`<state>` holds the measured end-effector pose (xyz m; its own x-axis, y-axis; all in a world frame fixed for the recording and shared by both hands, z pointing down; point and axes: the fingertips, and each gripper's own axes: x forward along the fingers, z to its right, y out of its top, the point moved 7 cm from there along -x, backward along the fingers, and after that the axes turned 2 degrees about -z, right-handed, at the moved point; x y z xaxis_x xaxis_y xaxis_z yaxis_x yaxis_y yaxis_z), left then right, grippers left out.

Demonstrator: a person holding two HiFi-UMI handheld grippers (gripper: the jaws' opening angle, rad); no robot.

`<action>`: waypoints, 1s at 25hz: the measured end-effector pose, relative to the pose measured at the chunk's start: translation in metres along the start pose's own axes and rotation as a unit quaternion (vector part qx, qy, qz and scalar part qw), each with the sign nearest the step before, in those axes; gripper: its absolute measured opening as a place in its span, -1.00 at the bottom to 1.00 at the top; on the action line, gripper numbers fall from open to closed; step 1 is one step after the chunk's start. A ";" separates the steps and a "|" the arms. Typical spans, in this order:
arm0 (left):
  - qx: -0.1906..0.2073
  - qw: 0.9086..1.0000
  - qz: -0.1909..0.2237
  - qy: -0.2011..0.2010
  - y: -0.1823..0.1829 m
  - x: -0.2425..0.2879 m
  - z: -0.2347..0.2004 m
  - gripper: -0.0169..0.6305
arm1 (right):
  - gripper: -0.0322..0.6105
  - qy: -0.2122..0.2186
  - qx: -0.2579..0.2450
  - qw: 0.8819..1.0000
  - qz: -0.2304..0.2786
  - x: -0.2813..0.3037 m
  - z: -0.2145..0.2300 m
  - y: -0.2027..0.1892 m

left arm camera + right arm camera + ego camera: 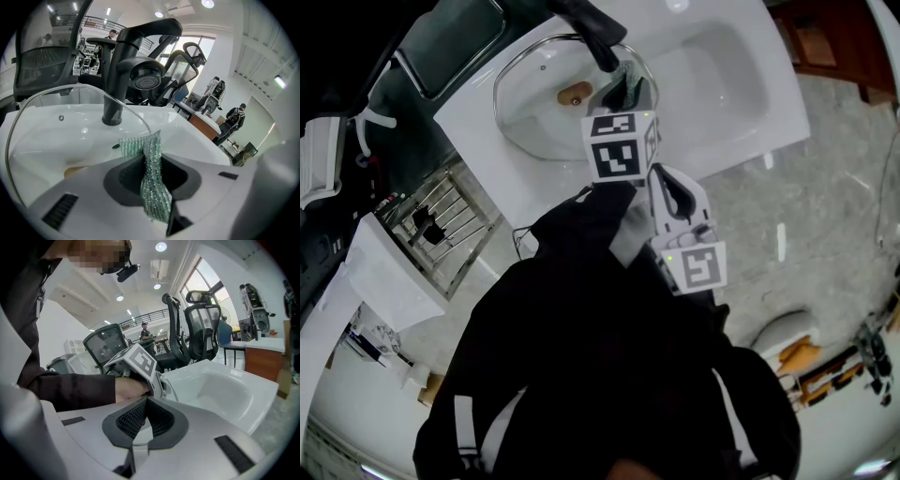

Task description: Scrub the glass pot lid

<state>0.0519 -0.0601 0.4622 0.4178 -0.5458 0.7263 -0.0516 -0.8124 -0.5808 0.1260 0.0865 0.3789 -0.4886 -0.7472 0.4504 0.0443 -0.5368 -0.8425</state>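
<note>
— Where is the glass pot lid [534,112]?

— In the round basin of the white sink [722,89], directly under the black faucet [124,61]. Its brown knob [575,93] faces up, off to the side nearer the faucet.

— And the left hand-held gripper [151,157]?

— Clenched on a green glittery mesh scourer [152,183]. The cloth is pinched between the pads and sticks out past the tips. In the left gripper view the lid's metal rim arcs down right to the scourer's top edge. In the head view the jaws sit over the lid's faucet-side part, just beside the knob.

— The right one?

— The right hand-held gripper [145,400] is clenched too, its ribbed pads meeting at the tips. It sits at the sink's near edge, just behind the left one, pointing at the person's hand [129,390]. The lid's rim curves past close beside its tips. Whether they pinch that rim I cannot tell.
</note>
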 end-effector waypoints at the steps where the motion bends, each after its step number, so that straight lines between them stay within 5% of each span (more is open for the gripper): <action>1: -0.001 1.000 -0.001 -0.003 0.000 0.000 0.001 -0.70 | -0.89 -0.001 -0.001 1.000 0.000 0.000 0.000 0.000; 25: 0.004 1.000 0.002 -0.024 0.001 -0.046 -0.014 -0.70 | -0.89 0.009 -0.026 0.999 0.019 -0.016 -0.029 0.008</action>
<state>0.0205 -0.0384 0.4336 0.4609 -0.5379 0.7058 -0.0466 -0.8089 -0.5861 0.1086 0.1052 0.3562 -0.5028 -0.7592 0.4133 0.0170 -0.4867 -0.8734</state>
